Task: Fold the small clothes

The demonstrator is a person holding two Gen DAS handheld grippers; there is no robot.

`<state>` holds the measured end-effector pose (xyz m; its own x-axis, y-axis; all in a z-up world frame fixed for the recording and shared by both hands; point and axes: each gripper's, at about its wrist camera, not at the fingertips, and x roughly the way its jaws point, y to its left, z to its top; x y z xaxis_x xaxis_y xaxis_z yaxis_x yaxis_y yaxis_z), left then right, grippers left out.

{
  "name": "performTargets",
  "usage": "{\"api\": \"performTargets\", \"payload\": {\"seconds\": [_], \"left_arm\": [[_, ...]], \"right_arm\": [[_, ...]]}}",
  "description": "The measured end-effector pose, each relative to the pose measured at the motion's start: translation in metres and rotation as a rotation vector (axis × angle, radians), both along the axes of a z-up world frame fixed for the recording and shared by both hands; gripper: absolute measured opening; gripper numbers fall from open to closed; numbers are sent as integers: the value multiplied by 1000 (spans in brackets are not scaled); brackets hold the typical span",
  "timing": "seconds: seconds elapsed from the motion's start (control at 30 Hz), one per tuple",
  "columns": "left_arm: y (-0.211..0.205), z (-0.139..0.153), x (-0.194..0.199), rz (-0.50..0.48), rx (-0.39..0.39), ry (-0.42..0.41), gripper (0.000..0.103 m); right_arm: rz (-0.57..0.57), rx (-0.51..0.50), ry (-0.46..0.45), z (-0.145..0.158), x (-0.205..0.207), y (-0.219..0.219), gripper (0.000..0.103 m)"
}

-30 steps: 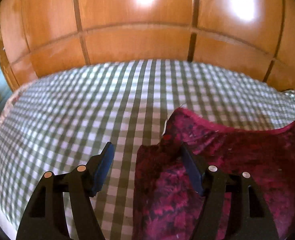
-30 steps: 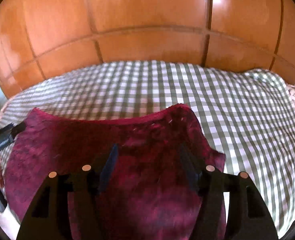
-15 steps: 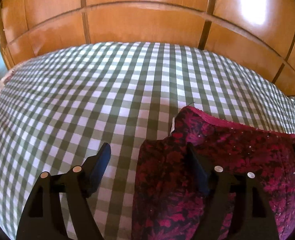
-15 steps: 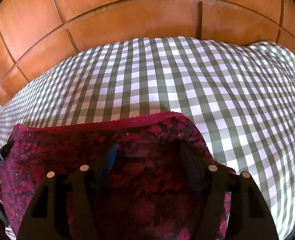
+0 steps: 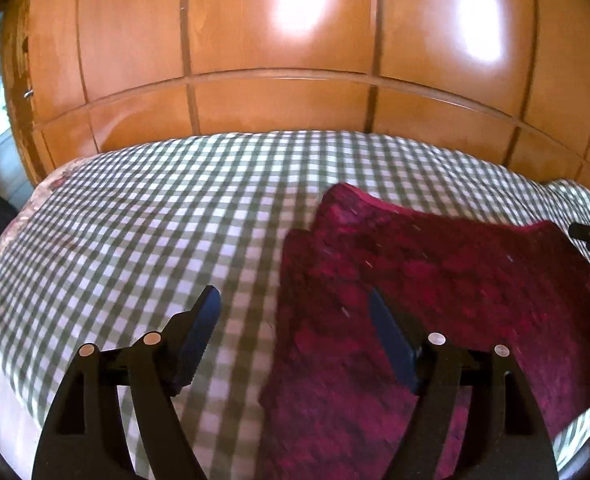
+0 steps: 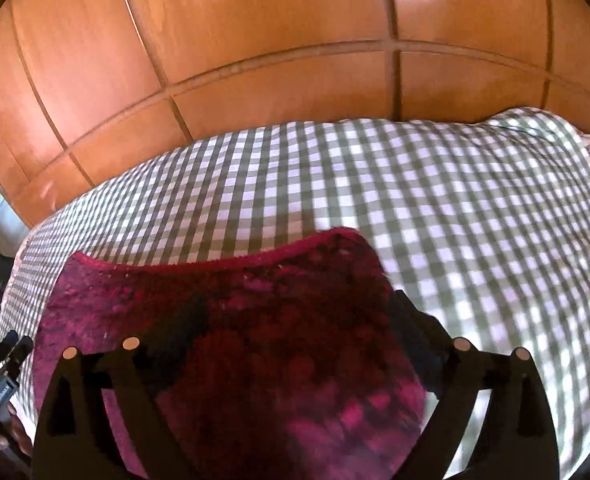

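On the bed (image 5: 143,216), spread with a green-checked cover, the dark red garment (image 5: 435,280) lay flat toward four o'clock in the left wrist view, its near part apparently doubled over, though blur made the layers hard to read. The left gripper (image 5: 291,320) stood with jaws wide, straddling the cloth's left edge without pinching it, probably placed to take that edge for another fold. The right gripper (image 6: 295,328) was opening its jaws over the garment (image 6: 223,312), cloth lying between them but not pressed, likely letting it settle.
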<state>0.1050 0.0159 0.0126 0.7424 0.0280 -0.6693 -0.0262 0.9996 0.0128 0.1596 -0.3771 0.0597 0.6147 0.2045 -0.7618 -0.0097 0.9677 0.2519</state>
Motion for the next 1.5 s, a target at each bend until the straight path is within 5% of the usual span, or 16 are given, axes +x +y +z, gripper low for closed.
{"api": "performTargets", "payload": {"seconds": [0.17, 0.57, 1.3, 1.37, 1.43, 1.5], "left_arm": [[-21, -2, -13, -39, 57, 12, 76], [-49, 5, -31, -114, 71, 3, 76], [-73, -19, -29, -255, 40, 57, 76], [-73, -22, -25, -256, 36, 63, 76], [-72, -22, -24, -254, 29, 62, 76], [-71, -19, -25, -250, 16, 59, 76]], "right_arm": [[-86, 53, 47, -13, -42, -39, 95], [-126, 414, 123, -67, -116, -73, 98], [-113, 488, 121, -73, -137, -70, 101], [-104, 475, 123, -71, -136, -68, 98], [-94, 468, 135, -70, -132, -63, 74], [-86, 466, 145, -72, -128, -61, 74]]}}
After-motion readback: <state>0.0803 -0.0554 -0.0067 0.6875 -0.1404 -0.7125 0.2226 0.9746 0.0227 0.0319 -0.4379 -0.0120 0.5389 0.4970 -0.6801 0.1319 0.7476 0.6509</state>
